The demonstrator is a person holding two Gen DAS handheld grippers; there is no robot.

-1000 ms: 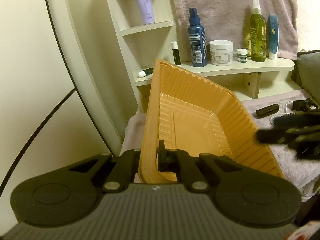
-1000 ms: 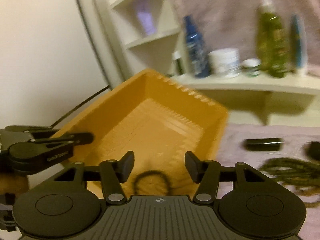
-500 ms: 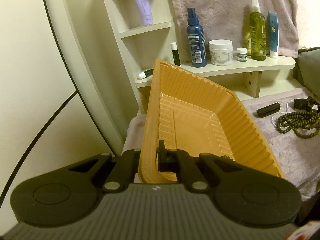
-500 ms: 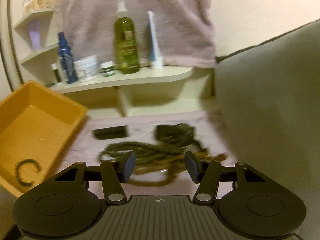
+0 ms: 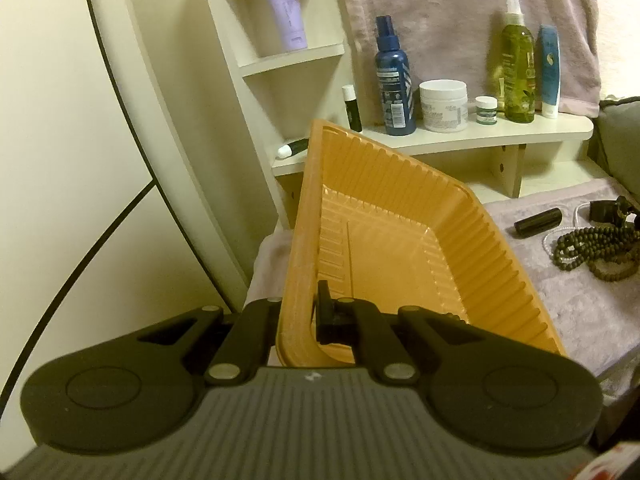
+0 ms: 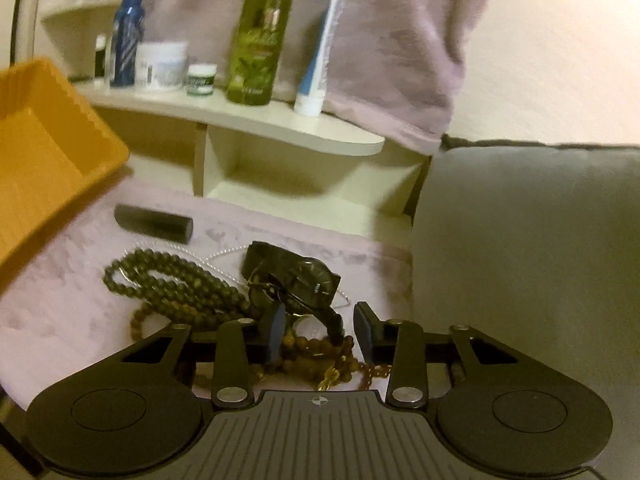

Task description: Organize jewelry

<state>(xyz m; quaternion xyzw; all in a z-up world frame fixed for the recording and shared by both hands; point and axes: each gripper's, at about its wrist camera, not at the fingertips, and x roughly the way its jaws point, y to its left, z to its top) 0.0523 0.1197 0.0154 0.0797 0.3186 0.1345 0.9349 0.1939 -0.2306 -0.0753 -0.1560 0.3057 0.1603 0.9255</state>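
My left gripper [image 5: 300,308] is shut on the near rim of the orange tray [image 5: 304,200] and holds it tilted above the pink cloth. In the right wrist view the tray [image 6: 48,140] is at the left. My right gripper [image 6: 320,314] hangs low over the jewelry pile with its jaws closing. The strap of a black watch [image 6: 308,276] and amber beads [image 6: 320,348] lie between the fingers, and the pads do not press on them. Green bead strands [image 6: 176,280] lie left of the watch, and a thin pale chain [image 6: 224,254] runs behind them.
A black cylinder [image 6: 154,224] lies on the pink cloth [image 6: 60,300] between tray and pile. Behind is a cream shelf [image 6: 280,128] with bottles, a jar and a tube. A grey cushion [image 6: 520,240] rises on the right, and a curved frame [image 5: 132,120] stands at the left.
The right gripper swung from above the tray to the right, sank over the jewelry pile and narrowed its jaws. The left gripper and tray kept still.
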